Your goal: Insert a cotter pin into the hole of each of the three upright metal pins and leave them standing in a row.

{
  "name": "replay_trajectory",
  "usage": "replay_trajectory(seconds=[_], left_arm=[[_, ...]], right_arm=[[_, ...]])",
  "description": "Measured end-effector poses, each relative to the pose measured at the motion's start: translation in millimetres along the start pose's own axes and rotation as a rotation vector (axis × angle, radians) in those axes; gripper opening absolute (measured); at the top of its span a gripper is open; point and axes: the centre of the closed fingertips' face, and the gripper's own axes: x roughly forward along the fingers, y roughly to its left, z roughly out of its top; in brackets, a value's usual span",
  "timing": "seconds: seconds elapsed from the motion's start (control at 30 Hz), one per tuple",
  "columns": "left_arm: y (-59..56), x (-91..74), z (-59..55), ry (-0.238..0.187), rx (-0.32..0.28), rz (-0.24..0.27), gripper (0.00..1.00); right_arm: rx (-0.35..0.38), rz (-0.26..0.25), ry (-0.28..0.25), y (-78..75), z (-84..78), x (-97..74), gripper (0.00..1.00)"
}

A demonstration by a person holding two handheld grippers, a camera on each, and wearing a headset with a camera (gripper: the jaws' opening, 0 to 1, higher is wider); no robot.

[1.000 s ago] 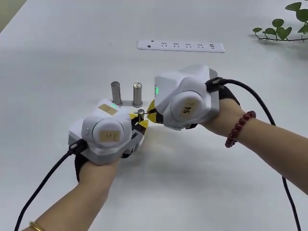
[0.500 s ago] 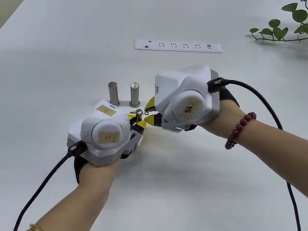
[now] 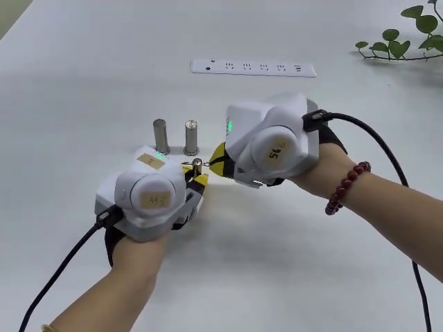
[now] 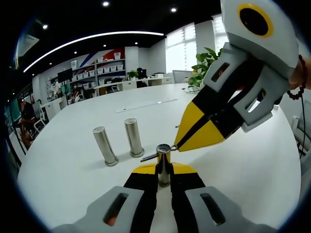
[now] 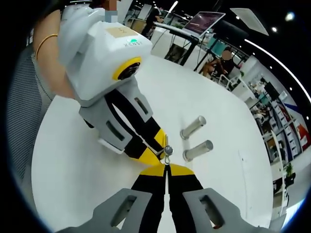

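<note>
My left gripper [image 4: 164,175] is shut on a short metal pin [image 4: 164,162], holding it upright on the white table [image 3: 291,235]. A thin cotter pin [image 4: 149,157] passes through the hole near the metal pin's top, and its tip sticks out on the far side. My right gripper [image 5: 167,171] is shut on the cotter pin's looped end [image 5: 167,150], with its yellow tips [image 4: 197,133] right against the pin. Seen from the head, the held metal pin [image 3: 197,167] sits between the left gripper [image 3: 196,177] and the right gripper [image 3: 216,163]. Two more metal pins [image 3: 160,135] [image 3: 191,137] stand just behind.
A white power strip [image 3: 252,67] lies further back on the table. Green plant leaves [image 3: 408,34] reach in at the far right corner. A black cable [image 3: 387,166] trails from the right gripper along the person's arm.
The head view has drifted a little. Both grippers stay at the held pin, the right one's tips slightly closer to it.
</note>
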Motion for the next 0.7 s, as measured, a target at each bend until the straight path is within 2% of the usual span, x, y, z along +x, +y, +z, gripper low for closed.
replay_trajectory(seconds=[0.43,0.57,0.7], left_arm=[[-0.1,-0.9,-0.2,-0.002,-0.002,0.004,0.06],[-0.3,-0.8,-0.2,-0.001,-0.002,0.005,0.06],[-0.2,-0.9,-0.4,0.001,-0.007,0.006,0.06]], right_arm=[[0.008,-0.003,-0.004,0.1,3.0,0.7,0.00],[0.038,-0.001,-0.011,1.0,2.7,0.5,0.00],[0.070,-0.021,-0.006,-0.3,-1.8,-0.8,0.02]])
